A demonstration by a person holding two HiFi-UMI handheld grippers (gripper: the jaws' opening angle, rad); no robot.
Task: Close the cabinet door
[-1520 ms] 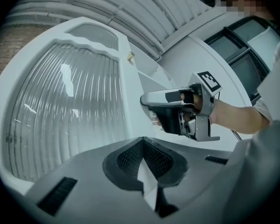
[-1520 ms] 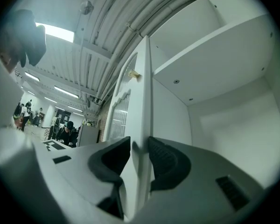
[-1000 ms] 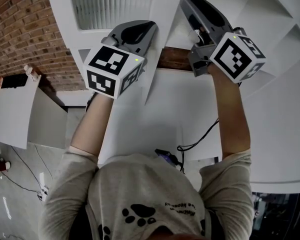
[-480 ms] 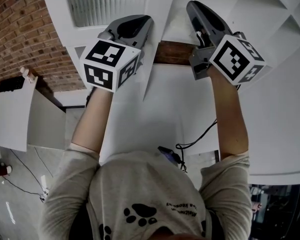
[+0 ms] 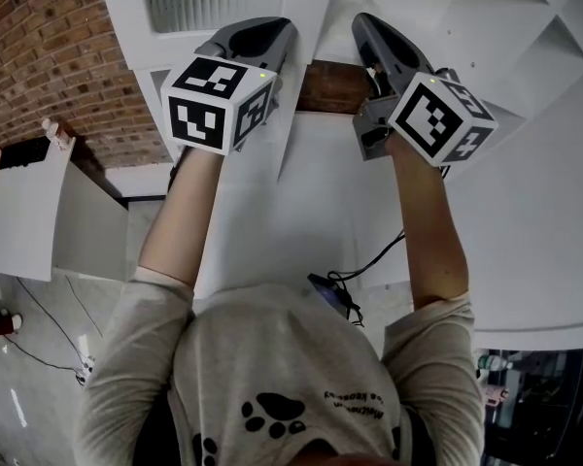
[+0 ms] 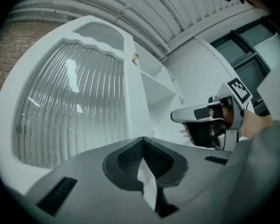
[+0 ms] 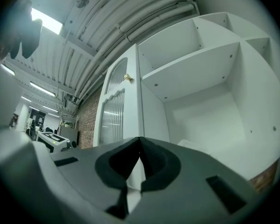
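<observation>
The white cabinet door (image 5: 306, 8) with a ribbed glass pane (image 6: 70, 111) stands open, its edge turned toward me between the two grippers. A small brass knob (image 6: 135, 57) sits high on its edge and also shows in the right gripper view as knob (image 7: 127, 78). My left gripper (image 5: 277, 27) is shut and empty just left of the door edge. My right gripper (image 5: 364, 22) is to the right of the edge, in front of the open shelves (image 7: 196, 73). Its jaws have just been closing and are shut with nothing between them.
A brick wall (image 5: 49, 56) runs along the left. A white side cabinet (image 5: 39, 221) stands at the lower left. A brown wooden strip (image 5: 335, 85) shows below the cabinet opening. A black cable (image 5: 369, 265) hangs by my right arm.
The right gripper has come down and a little toward the door edge, and its jaws have gone from open to shut. The left gripper has stayed about where it was.
</observation>
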